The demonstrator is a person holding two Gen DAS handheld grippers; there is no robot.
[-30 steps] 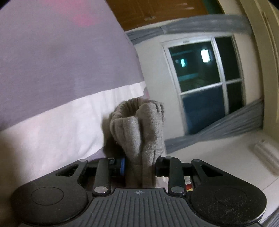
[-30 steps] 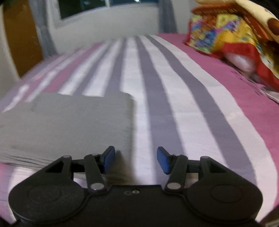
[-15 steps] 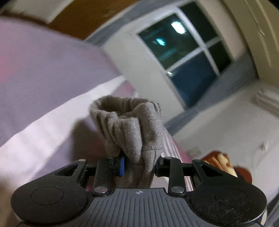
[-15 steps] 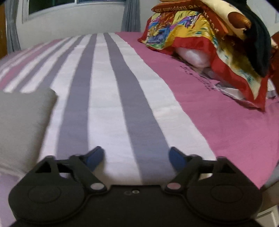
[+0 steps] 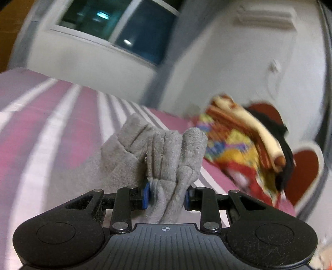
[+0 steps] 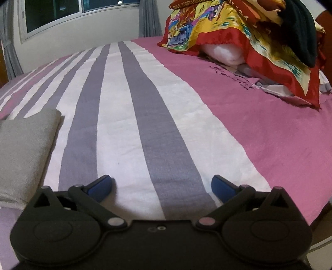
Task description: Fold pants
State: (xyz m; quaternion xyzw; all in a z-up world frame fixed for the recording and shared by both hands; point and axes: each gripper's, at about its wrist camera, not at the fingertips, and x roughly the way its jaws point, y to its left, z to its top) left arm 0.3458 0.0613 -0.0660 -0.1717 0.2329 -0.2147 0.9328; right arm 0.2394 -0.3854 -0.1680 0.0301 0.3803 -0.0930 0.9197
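1. Grey pants (image 5: 166,157): one pair. In the left wrist view a bunched, ribbed end of the fleecy fabric stands up in the lower centre of the frame, and more grey cloth trails down to the left of it. In the right wrist view a flat, layered part of what looks like the same garment (image 6: 25,149) lies at the left edge of the frame on the bed (image 6: 128,128).
2. Left hand-held gripper (image 5: 166,196): its two blue-padded jaws are drawn in tight on the bunched end of the pants, with fabric filling the gap between them.
3. Right hand-held gripper (image 6: 161,184): its jaws are spread wide with nothing between them; it hovers low over the striped sheet, beside the folded part and apart from it.
4. Step in hand, as I judge it: a fold is being carried, with the gathered end held up by one gripper while the rest lies flat.
5. The next move likely calls for laying the held end squarely onto the flat part, edges lined up, before letting go; the free gripper could pin or smooth the cloth.
6. Count: two hand-held grippers, one pair of pants, one bed, one pile of colourful bedding (image 6: 249,35) in the upper right of the frame, one window (image 6: 68,14) in the upper left.
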